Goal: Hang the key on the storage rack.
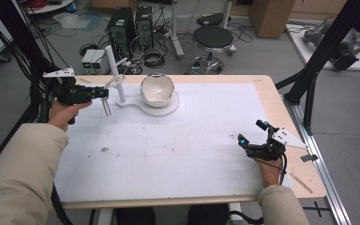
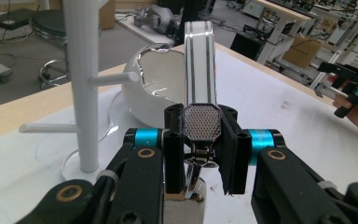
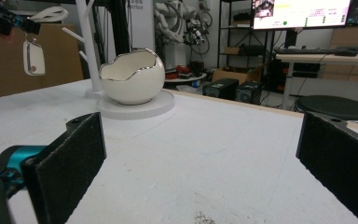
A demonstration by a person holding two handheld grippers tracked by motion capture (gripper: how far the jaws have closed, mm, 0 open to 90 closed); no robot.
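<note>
My left gripper [image 1: 104, 93] is shut on a silvery metal watch [image 1: 108, 107], held above the table's far left corner. Its band [image 2: 199, 65] rises between the pads, and the pale watch face [image 3: 33, 58] hangs below the gripper. Just beyond it stands a white peg stand [image 1: 114, 65] on a shared white base with an egg-shaped white bowl [image 1: 157, 89] that has a silver rim. My right gripper [image 1: 251, 132] hovers low near the table's right edge, open, with nothing between its pads. It points at the bowl [image 3: 131, 77].
The table has a white top [image 1: 168, 150] with a wooden rim. Black frame posts [image 1: 323, 42] rise at both sides. On the floor beyond are computer towers [image 1: 122, 28], a black stool [image 1: 213, 37] and cables.
</note>
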